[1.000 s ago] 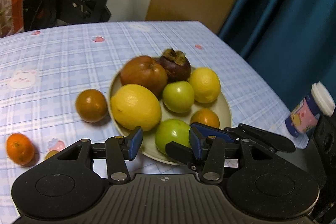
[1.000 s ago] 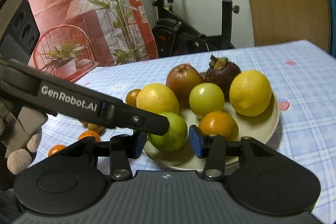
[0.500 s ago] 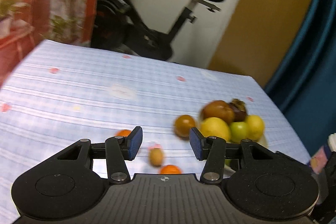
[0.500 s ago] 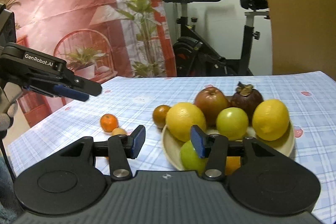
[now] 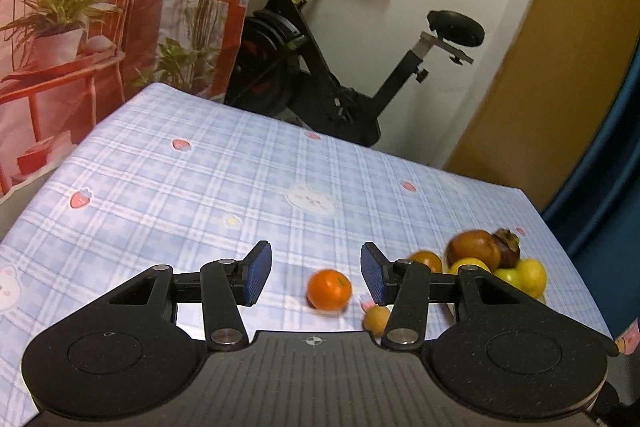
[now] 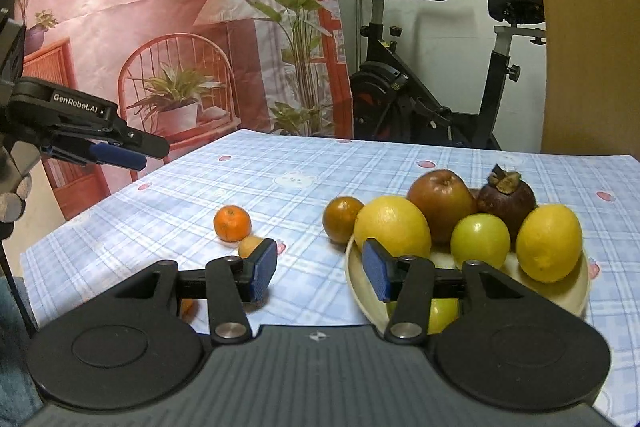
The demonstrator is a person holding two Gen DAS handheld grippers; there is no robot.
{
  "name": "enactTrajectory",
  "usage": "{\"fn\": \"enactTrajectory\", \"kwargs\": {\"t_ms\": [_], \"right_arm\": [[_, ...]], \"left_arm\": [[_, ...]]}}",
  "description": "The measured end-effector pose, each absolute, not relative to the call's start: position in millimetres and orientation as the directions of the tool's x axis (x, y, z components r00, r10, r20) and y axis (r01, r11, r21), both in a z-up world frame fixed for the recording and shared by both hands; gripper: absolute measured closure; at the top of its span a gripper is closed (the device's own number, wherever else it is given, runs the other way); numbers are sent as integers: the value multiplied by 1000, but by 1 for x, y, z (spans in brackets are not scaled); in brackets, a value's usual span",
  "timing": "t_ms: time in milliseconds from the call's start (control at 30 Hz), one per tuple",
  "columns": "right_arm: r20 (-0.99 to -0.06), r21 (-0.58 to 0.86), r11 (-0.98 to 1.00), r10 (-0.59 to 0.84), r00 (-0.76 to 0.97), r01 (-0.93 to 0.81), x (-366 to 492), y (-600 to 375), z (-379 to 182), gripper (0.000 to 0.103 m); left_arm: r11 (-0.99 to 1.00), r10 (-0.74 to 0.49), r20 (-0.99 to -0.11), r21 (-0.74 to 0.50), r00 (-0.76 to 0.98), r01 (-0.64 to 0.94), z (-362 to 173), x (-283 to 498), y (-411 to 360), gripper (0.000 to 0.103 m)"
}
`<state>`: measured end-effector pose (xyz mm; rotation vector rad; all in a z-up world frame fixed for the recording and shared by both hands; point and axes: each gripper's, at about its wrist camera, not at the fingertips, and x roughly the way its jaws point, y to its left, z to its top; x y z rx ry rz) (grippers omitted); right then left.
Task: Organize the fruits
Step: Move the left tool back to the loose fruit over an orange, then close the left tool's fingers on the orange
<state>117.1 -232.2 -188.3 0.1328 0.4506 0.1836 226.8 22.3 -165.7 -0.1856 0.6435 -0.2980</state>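
Observation:
A cream plate (image 6: 572,301) at the right holds several fruits: a large lemon (image 6: 392,225), a red apple (image 6: 440,201), a mangosteen (image 6: 506,199), a green fruit (image 6: 480,241) and a yellow lemon (image 6: 548,243). A dark orange fruit (image 6: 342,219) lies beside the plate. A small orange (image 6: 232,223) and a small tan fruit (image 6: 250,246) lie on the cloth. My left gripper (image 5: 316,273) is open and empty, above the small orange (image 5: 329,289). My right gripper (image 6: 320,269) is open and empty, near the plate's front left.
The table has a blue checked cloth (image 5: 200,195). An exercise bike (image 6: 436,75) stands behind the table. A printed backdrop (image 6: 160,27) hangs at the left. The left gripper also shows in the right wrist view (image 6: 116,147), high at the left.
My left gripper has swung left, away from the plate, and now faces the small orange. My right gripper has pulled back and risen from the plate.

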Motion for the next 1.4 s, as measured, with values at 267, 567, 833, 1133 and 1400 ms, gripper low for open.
{"fn": "enactTrajectory", "kwargs": {"t_ms": [267, 567, 833, 1133, 1400], "right_arm": [[-449, 84, 970, 243, 860, -230, 160, -206, -178, 52], [-566, -59, 973, 152, 810, -223, 225, -199, -192, 53], [-636, -134, 965, 89, 766, -224, 251, -197, -211, 51], [-624, -24, 970, 175, 761, -242, 239, -191, -199, 49], [-584, -35, 958, 211, 784, -284, 221, -183, -190, 53]], "left_arm": [[935, -343, -565, -278, 750, 218, -170, 245, 26, 51], [926, -367, -569, -303, 736, 227, -184, 264, 25, 51], [914, -397, -575, -323, 715, 246, -191, 270, 22, 51], [897, -435, -582, -346, 687, 274, -195, 272, 20, 51], [884, -464, -586, -353, 665, 306, -199, 278, 9, 51]]}}
